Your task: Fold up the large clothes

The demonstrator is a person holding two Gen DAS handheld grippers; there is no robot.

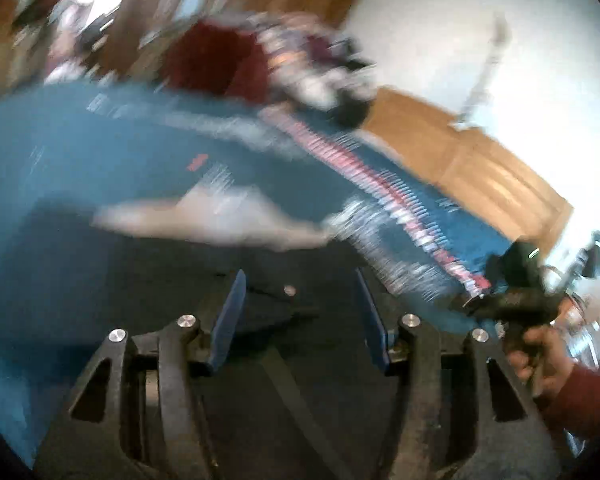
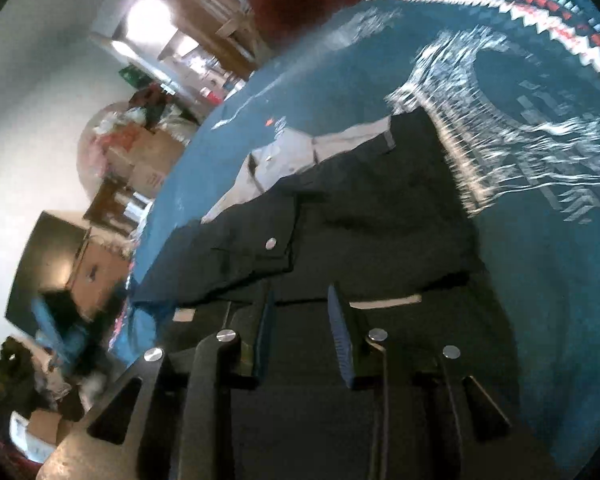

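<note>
Dark garment (image 2: 340,216) lies right under and ahead of both claws, spread on a blue patterned cloth (image 2: 540,240). Left gripper (image 1: 298,312) is spread wide, gripping nothing. Right gripper (image 2: 300,328) is released too, its 2 fingers apart just above the fabric.

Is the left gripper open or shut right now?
Open. The left gripper shows a clear gap between its blue pads, with the dark garment visible beyond, nothing pinched.

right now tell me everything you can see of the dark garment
The dark garment looks like black woven cloth with a flap and one silver snap. A pale lining shows along its far edge. It lies spread flat and creased on the blue patterned cloth, in front of both open grippers; whether either touches it is unclear.
</note>
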